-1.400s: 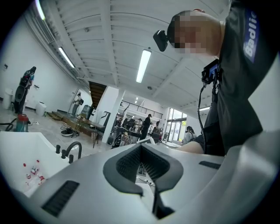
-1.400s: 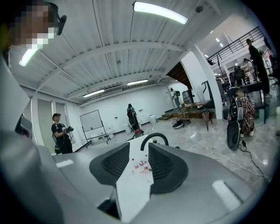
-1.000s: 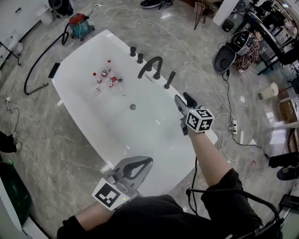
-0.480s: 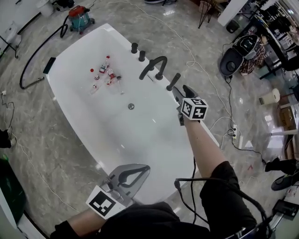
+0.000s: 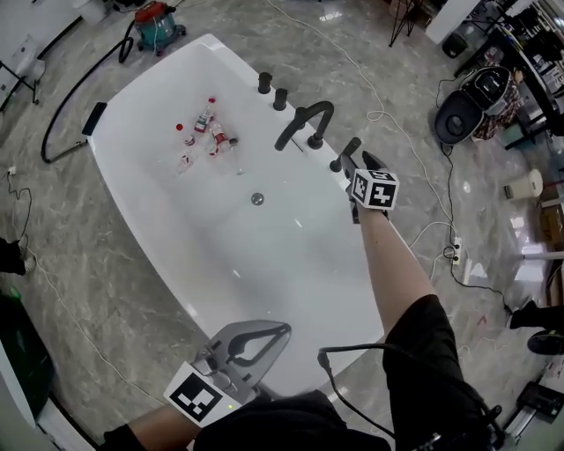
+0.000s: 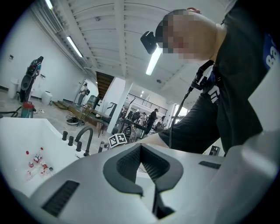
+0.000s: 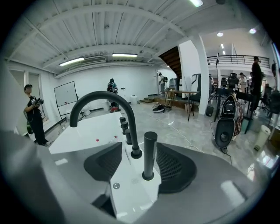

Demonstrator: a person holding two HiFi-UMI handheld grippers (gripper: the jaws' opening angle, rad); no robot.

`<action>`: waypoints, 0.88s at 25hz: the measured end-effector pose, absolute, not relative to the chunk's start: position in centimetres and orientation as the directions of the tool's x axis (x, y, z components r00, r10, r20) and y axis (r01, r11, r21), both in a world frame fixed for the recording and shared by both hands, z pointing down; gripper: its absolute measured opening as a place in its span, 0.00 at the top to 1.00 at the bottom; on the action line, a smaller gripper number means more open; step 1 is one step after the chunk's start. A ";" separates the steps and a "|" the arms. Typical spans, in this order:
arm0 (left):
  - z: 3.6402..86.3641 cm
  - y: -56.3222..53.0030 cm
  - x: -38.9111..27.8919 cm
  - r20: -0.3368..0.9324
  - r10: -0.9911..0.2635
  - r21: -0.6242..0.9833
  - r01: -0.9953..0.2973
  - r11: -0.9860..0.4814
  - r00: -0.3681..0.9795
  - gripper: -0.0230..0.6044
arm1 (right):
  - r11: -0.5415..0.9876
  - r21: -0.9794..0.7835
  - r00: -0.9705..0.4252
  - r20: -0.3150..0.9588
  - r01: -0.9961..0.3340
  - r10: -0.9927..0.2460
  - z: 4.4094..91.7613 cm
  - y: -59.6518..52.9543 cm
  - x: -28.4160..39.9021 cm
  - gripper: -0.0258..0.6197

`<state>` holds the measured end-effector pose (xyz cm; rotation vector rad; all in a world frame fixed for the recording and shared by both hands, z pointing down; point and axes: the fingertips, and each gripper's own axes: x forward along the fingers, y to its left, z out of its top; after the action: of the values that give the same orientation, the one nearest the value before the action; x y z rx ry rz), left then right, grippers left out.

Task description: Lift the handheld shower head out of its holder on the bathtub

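The handheld shower head [image 5: 348, 151] is a dark upright rod in its holder on the white bathtub's rim [image 5: 352, 264], right of the arched faucet [image 5: 304, 123]. My right gripper [image 5: 352, 166] has reached it. In the right gripper view the shower head [image 7: 149, 151] stands between the pads of the right gripper [image 7: 139, 151], nearer the right pad; the jaws are opening and neither pad touches it. My left gripper [image 5: 282, 329] hangs low over the tub's near end, shut with nothing in it. The left gripper [image 6: 141, 148] shows its pads meeting.
Two dark knobs [image 5: 272, 91] stand on the rim beyond the faucet. Several small bottles [image 5: 204, 132] lie in the tub above the drain [image 5: 257, 199]. A vacuum [image 5: 157, 19] and hose sit on the floor at top left. Cables run along the floor at right.
My right gripper moved forward and down along the rim to the shower head, and its jaws now stand on either side of it. The left gripper sank a little.
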<state>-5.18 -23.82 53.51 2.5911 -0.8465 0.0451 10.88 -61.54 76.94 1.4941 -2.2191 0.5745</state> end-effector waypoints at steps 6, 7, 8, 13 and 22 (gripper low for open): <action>55.2 -24.8 -5.3 0.173 -0.557 0.389 -0.576 -0.719 0.813 0.96 | 0.316 -0.069 -0.300 0.553 -0.946 -0.777 79.1 -64.3 11.5 0.61; 55.5 -24.9 -5.3 0.175 -0.557 0.391 -0.577 -0.717 0.812 0.96 | 0.312 -0.066 -0.295 0.556 -0.948 -0.777 79.5 -64.6 11.6 0.61; 55.8 -24.9 -5.4 0.177 -0.558 0.393 -0.578 -0.715 0.811 0.96 | 0.310 -0.065 -0.292 0.559 -0.949 -0.777 79.9 -64.9 11.6 0.61; 57.4 -24.8 -5.7 0.200 -0.547 0.398 -0.578 -0.712 0.813 0.96 | 0.315 -0.039 -0.278 0.576 -0.948 -0.768 81.1 -66.3 11.6 0.62; 57.6 -23.7 -5.9 0.210 -0.548 0.410 -0.582 -0.703 0.810 0.96 | 0.328 -0.009 -0.263 0.620 -0.945 -0.740 80.7 -65.9 11.5 0.75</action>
<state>-5.87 -23.75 57.62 2.5312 -0.8407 0.0991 11.52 -65.92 80.70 1.4763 -2.0825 0.5233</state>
